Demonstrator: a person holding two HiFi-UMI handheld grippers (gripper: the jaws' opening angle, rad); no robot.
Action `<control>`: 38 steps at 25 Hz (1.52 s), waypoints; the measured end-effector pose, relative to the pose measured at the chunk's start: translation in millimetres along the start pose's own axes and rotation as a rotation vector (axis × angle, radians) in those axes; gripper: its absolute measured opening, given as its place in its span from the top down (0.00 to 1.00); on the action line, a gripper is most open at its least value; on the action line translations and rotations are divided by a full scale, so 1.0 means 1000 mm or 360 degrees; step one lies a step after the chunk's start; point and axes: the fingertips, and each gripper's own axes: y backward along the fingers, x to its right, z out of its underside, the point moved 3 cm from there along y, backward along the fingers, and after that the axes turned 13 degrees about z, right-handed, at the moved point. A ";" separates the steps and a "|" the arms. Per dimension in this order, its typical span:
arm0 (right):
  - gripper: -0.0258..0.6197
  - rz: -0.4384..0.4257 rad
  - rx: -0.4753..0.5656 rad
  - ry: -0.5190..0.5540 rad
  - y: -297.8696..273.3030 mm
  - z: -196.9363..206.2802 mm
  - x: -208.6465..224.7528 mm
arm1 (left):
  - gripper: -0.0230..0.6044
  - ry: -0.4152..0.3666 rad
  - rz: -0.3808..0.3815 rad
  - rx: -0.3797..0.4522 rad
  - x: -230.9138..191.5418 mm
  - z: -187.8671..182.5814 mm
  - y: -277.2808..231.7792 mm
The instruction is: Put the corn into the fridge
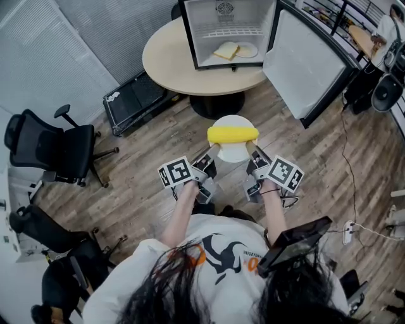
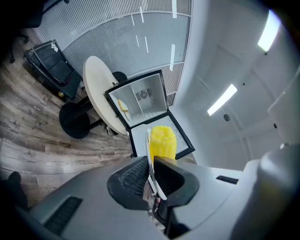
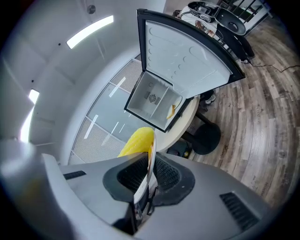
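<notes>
Yellow corn (image 1: 233, 134) lies on the white plate (image 1: 233, 153) we carry, our left claw (image 1: 213, 149) and right claw (image 1: 249, 147) each clamped nearly shut on its rim, open fridge (image 1: 229, 20) on the table (image 1: 169, 63) ahead.

No readable text or numbers, shirt (image 1: 218, 231) print too blurred to make out

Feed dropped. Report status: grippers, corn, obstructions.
Left gripper and right gripper shut on plate rim. Corn lying on plate. Fridge open ahead on table; nothing in the way.
</notes>
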 end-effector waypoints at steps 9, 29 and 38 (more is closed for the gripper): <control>0.89 0.0004 -0.0013 0.0002 0.001 -0.002 0.008 | 0.92 -0.0010 -0.0013 -0.0003 -0.001 0.005 -0.005; 0.89 -0.0008 -0.0033 -0.0026 -0.035 -0.029 0.012 | 0.92 -0.0021 -0.0054 -0.0021 -0.020 -0.021 -0.034; 0.89 0.0027 0.0005 -0.0055 -0.076 -0.056 0.008 | 0.92 0.0007 -0.0034 -0.0080 -0.043 -0.061 -0.065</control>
